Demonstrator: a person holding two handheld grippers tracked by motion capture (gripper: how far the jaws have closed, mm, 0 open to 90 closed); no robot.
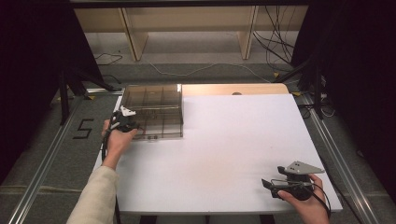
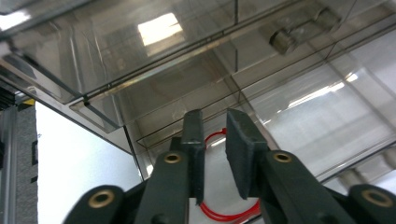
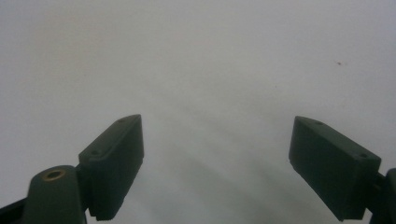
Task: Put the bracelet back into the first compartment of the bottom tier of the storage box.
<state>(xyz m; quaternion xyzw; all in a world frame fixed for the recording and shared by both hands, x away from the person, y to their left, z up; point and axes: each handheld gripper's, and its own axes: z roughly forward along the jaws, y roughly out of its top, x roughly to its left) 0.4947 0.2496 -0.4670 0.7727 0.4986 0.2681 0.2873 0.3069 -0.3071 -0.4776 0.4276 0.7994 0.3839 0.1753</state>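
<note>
At box's (image 1: pixel 152 111) front-left corner: left gripper (image 1: pixel 125 122), jaws nearly closed with narrow gap, nothing clearly pinched; red band (image 2: pixel 229 212) visible beneath jaws, location unclear. Likely step: working box's front edge or lid. Next move needs firm grip there. Well right of box, near table (image 1: pixel 224 144) edge: right gripper (image 1: pixel 275 184), jaws wide, empty.

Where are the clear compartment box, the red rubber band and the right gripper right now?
clear compartment box (image 1: pixel 154 100): high view, on its smoky lid.
red rubber band (image 2: pixel 229 215): left gripper view, on its lower arc beneath the jaws.
right gripper (image 1: pixel 267 185): high view, at its jaw tips.
</note>
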